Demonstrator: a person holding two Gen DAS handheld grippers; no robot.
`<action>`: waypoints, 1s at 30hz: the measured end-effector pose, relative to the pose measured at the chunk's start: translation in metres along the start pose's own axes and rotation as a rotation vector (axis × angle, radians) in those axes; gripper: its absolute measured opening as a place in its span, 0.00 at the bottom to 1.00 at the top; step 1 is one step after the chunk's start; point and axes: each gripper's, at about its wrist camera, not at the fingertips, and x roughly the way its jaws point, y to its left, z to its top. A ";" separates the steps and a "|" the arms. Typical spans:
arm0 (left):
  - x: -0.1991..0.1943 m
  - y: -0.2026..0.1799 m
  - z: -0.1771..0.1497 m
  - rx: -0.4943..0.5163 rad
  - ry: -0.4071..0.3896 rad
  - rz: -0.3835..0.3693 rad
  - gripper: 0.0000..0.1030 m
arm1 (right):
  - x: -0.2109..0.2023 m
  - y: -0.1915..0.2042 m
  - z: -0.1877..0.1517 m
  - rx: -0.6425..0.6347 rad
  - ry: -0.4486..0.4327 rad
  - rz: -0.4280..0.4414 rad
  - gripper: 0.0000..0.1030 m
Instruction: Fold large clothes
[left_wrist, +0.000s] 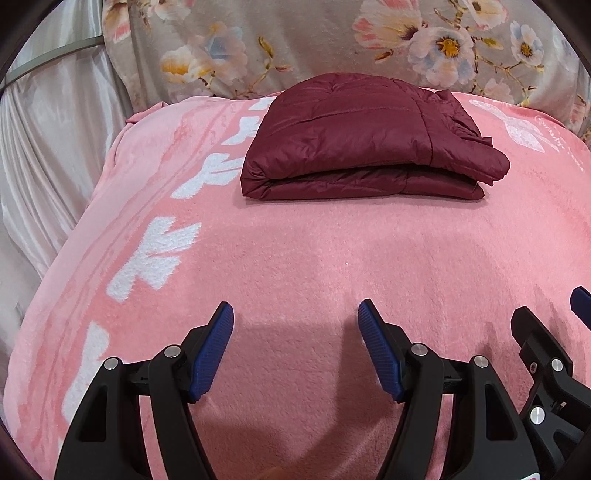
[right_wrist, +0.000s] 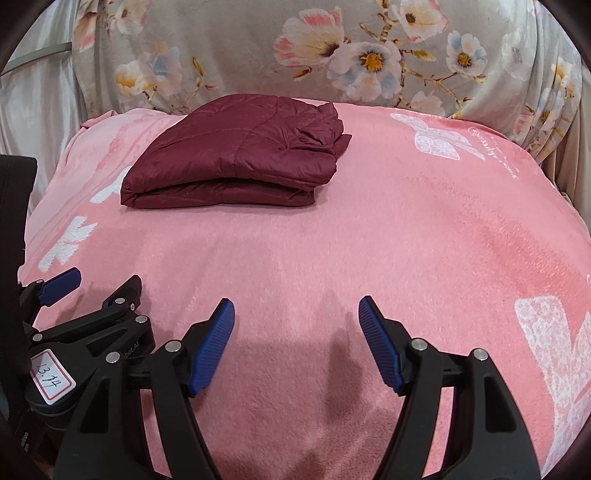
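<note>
The folded jacket (left_wrist: 365, 144) lies on the blanket (left_wrist: 295, 251) toward its far edge, well apart from both grippers. Behind it a sheet (left_wrist: 332, 44) rises along the blanket's far edge, with a curtain (left_wrist: 48, 140) to the left. The left hand-held gripper (left_wrist: 295, 347) and right hand-held gripper (right_wrist: 296, 345) hang side by side over the blanket's near part, nothing between their fingers.

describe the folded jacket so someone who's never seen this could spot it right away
A pink blanket with white butterfly shapes covers the surface. Toward its far edge, below the floral cloth, lies the jacket: a dark maroon quilted bundle, the only dark, shiny thing there.
</note>
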 end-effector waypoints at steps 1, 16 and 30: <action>0.000 0.000 0.000 0.000 0.000 0.000 0.65 | 0.000 0.000 0.000 -0.001 0.000 0.001 0.65; -0.002 0.001 0.000 -0.001 -0.004 0.003 0.63 | 0.001 0.000 0.000 -0.005 0.001 -0.004 0.65; -0.003 0.001 0.002 -0.003 -0.006 0.005 0.62 | 0.001 -0.001 0.000 -0.009 -0.002 -0.010 0.65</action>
